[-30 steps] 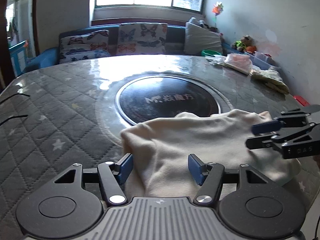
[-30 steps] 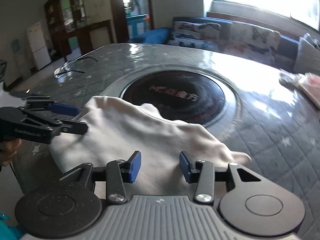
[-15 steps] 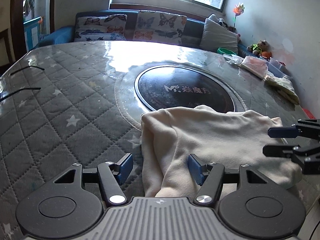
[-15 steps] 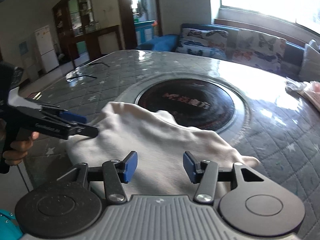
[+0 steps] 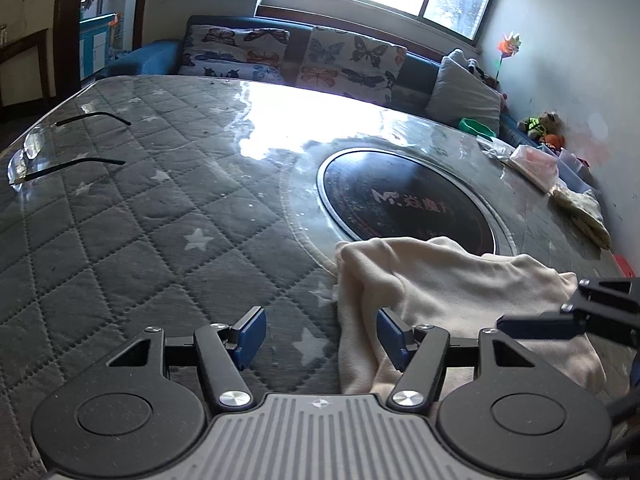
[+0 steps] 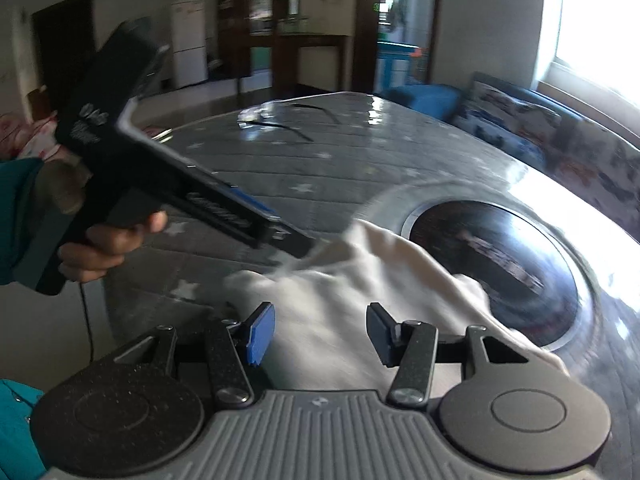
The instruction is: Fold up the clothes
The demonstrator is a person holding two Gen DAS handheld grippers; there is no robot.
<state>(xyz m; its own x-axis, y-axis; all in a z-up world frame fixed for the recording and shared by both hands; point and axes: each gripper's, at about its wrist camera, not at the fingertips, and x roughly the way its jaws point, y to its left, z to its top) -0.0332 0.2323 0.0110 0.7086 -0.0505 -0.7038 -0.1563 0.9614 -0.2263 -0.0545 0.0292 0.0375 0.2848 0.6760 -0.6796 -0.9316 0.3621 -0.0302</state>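
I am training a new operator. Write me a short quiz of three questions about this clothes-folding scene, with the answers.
1. True or false: the cream garment partly covers the dark round plate in the table.
2. What lies near the table's edge, away from the garment? A eyeglasses B scissors C cup
3. Fill in: the left tool and the right tool are both ____.
Key: 1 true; 2 A; 3 open.
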